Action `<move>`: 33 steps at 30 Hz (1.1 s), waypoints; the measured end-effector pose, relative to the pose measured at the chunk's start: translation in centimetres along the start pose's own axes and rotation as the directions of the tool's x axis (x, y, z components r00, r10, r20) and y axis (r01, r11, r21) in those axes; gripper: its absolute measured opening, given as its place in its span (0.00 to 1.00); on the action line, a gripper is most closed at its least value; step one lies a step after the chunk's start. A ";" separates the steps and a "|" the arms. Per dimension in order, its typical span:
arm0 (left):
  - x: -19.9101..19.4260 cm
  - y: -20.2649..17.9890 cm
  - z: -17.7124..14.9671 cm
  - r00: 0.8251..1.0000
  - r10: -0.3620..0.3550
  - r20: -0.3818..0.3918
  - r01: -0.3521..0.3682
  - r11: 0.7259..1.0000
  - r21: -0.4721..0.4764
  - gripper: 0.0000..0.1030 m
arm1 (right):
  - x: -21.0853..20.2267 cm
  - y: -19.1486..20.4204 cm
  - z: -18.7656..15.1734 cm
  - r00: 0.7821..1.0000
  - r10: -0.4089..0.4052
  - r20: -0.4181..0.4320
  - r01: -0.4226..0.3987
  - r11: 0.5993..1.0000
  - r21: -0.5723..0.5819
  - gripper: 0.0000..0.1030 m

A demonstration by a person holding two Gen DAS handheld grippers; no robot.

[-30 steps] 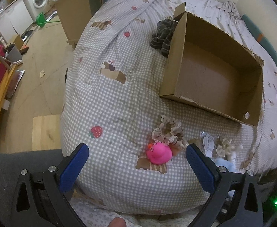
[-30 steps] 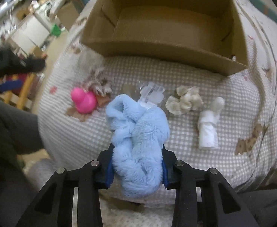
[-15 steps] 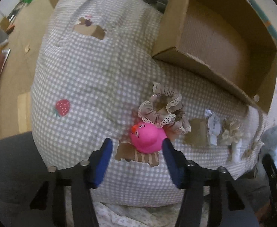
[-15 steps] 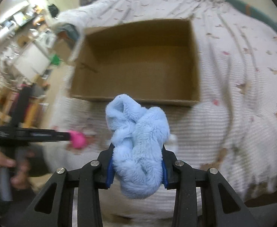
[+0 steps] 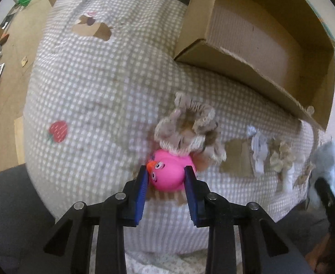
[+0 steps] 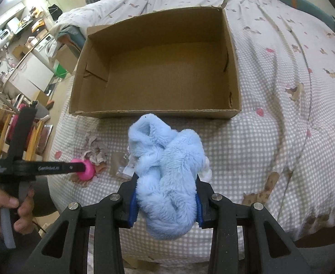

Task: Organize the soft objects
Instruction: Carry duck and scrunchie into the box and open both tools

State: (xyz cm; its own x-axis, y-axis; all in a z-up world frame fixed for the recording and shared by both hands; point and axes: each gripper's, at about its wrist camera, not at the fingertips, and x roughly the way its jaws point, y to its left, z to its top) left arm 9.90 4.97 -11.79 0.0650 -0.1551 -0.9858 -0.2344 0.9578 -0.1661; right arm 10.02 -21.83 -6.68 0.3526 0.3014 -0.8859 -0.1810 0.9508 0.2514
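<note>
Box still empty: the cardboard box (image 6: 158, 68) filled the upper middle of the right wrist view with nothing inside. My right gripper (image 6: 165, 202) pinched the blue fluffy toy (image 6: 167, 173) at lower centre, short of the box's near wall. My left gripper (image 5: 166, 182) was closing around the pink duck (image 5: 168, 173), low in the left view; the pads looked to be on its sides. The lace scrunchie (image 5: 188, 130), the white wrapper (image 5: 257, 150) and the beige scrunchie (image 5: 279, 156) lay unsorted on the checked bedspread (image 5: 94, 86).

Soft indoor light, fisheye edges, slight blur
</note>
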 end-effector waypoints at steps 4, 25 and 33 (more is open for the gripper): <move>-1.4 0.7 -2.4 1.000 0.019 -0.004 -0.019 0.999 0.032 0.25 | -0.3 -0.6 0.3 1.000 0.013 0.010 -0.013 0.999 0.030 0.38; -10.4 -3.3 -0.1 0.973 -0.005 0.231 -0.027 0.991 0.135 0.25 | -4.7 0.8 3.0 0.990 0.075 0.118 -0.075 0.997 -0.005 0.38; -12.2 -6.1 4.1 0.946 0.011 0.324 -0.082 0.975 0.208 0.25 | -4.9 0.8 8.1 0.984 0.066 0.166 -0.061 0.998 -0.033 0.39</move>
State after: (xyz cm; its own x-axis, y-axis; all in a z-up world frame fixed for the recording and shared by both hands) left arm 14.54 2.04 1.35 0.3735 -0.0582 -0.9258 -0.0324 0.9966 -0.0757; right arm 15.58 -21.96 0.98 0.4876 0.3712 -0.7902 -0.2321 0.9277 0.2925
